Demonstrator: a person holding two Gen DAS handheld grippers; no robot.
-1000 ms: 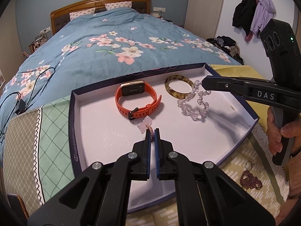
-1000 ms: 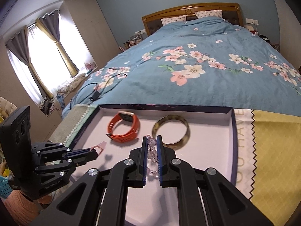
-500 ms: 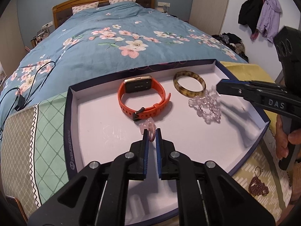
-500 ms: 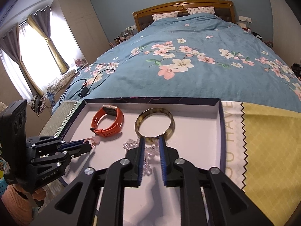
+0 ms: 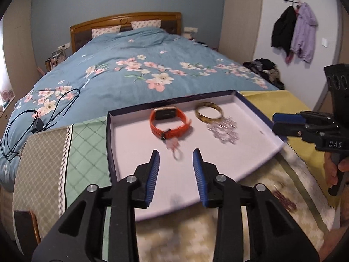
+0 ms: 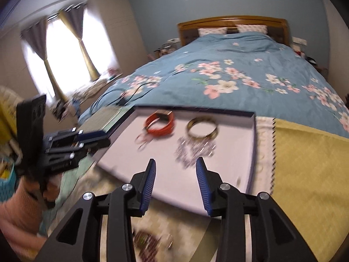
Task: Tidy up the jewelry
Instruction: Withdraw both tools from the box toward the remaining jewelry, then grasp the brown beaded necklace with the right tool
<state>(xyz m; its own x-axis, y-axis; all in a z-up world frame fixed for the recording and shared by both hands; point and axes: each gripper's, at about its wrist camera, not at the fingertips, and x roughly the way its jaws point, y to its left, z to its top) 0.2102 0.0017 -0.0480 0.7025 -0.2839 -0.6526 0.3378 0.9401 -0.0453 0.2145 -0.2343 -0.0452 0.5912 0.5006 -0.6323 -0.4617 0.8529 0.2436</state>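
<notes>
A white-lined tray (image 5: 135,144) (image 6: 229,152) holds an orange watch (image 5: 168,122) (image 6: 161,124), a tortoiseshell bangle (image 5: 209,111) (image 6: 201,127), a clear bead bracelet (image 5: 224,128) (image 6: 194,148) and a pink charm (image 5: 174,147) (image 6: 142,140). My left gripper (image 5: 176,152) (image 6: 106,138) hovers at the tray's near edge, its jaws opening and empty, with the charm lying just beyond its tips. At the tray's right side, my right gripper (image 6: 176,161) (image 5: 275,122) is also opening with nothing between its pads, and the bead bracelet lies ahead of it.
A dark red beaded piece (image 5: 284,199) (image 6: 146,240) lies on the patterned cloth in front of the tray. A black cable (image 5: 43,118) sprawls on the floral quilt at left. A yellow cloth (image 6: 305,163) lies to the right of the tray. A hand (image 5: 336,170) holds the right gripper's handle.
The left gripper let go of the pink charm and the right let go of the bead bracelet. Both jaws opened and both grippers drew back toward the tray's near edge.
</notes>
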